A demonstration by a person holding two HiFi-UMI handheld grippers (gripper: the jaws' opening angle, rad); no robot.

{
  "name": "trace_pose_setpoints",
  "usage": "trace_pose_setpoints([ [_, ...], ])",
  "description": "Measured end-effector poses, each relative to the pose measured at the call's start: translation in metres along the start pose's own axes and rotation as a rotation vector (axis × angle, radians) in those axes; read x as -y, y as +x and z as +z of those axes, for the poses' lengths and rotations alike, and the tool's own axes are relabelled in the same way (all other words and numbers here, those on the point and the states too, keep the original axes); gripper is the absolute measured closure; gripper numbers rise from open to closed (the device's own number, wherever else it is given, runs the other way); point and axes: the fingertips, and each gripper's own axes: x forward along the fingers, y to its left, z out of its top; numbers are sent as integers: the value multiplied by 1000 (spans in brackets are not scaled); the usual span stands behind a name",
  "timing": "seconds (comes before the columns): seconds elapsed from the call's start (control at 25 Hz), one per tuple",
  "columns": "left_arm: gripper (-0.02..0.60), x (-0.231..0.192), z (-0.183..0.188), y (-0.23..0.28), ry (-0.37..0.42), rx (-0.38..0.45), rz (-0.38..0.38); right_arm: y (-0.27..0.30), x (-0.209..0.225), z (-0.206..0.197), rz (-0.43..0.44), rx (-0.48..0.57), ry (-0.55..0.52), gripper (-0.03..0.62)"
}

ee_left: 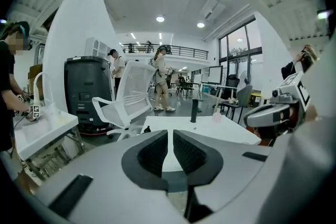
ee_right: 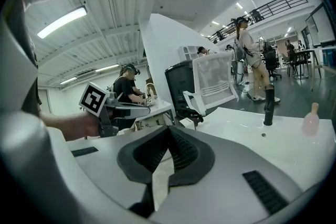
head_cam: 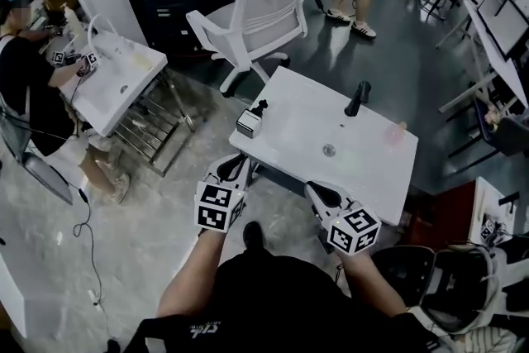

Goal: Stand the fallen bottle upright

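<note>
A small pale pink bottle sits near the far right edge of the white table. It also shows in the left gripper view as a pink bottle, and in the right gripper view as a bottle with its neck up. My left gripper hovers at the table's near left edge, shut and empty. My right gripper is at the near edge, also shut with nothing in it. The left gripper and the right gripper each show their pads together. Both are well short of the bottle.
A black upright post stands at the table's back, with a small round fitting in front of it. A small boxy device sits on the left edge. A white office chair stands behind the table. A person works at a sink bench on the left.
</note>
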Motion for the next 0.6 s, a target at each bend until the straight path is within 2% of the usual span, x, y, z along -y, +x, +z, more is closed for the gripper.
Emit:
trace_pose_setpoints([
  [0.32,537,-80,29,54,21,-5,-31,82,22,40,-26,10,9,580],
  [0.6,537,-104,28,88,-22,-33,-34,118,46,44,-12,-40,26,579],
])
